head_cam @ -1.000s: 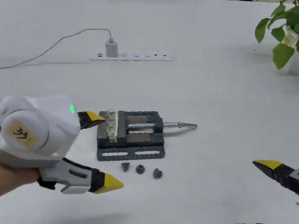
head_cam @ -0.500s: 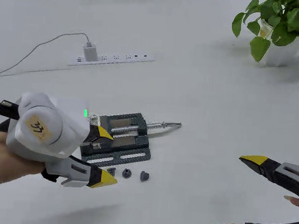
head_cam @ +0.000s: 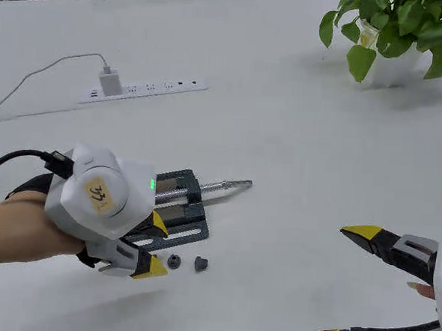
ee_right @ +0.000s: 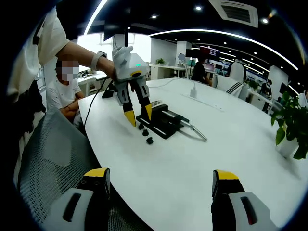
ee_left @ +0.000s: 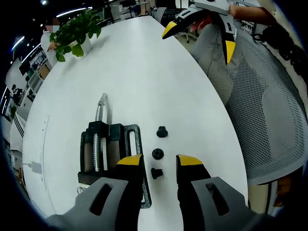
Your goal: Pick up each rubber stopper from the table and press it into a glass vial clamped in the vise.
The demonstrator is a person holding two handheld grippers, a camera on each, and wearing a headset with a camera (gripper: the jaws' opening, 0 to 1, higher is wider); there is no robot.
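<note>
Three small dark rubber stoppers lie in a row in front of the black vise (head_cam: 179,206). Two stoppers (head_cam: 174,262) (head_cam: 200,264) show in the head view. My left gripper (head_cam: 154,245) is open at the left end of the row, by the vise's front. In the left gripper view its jaws (ee_left: 159,161) stand either side of the nearest stopper (ee_left: 156,172), with the other two (ee_left: 157,154) (ee_left: 162,131) beyond. The vials are hidden behind the left gripper. My right gripper (head_cam: 337,287) is wide open and empty at the lower right, far from the vise (ee_right: 161,122).
A white power strip (head_cam: 144,90) with a plugged charger and cable lies at the back left. A potted plant (head_cam: 394,30) stands at the back right. The vise screw handle (head_cam: 226,185) sticks out to the right. A mesh chair (ee_left: 269,96) stands by the table edge.
My left gripper has moved right and down from beside the vise to the left end of the stopper row, covering the vials. The head camera has shifted. The right gripper stays open.
</note>
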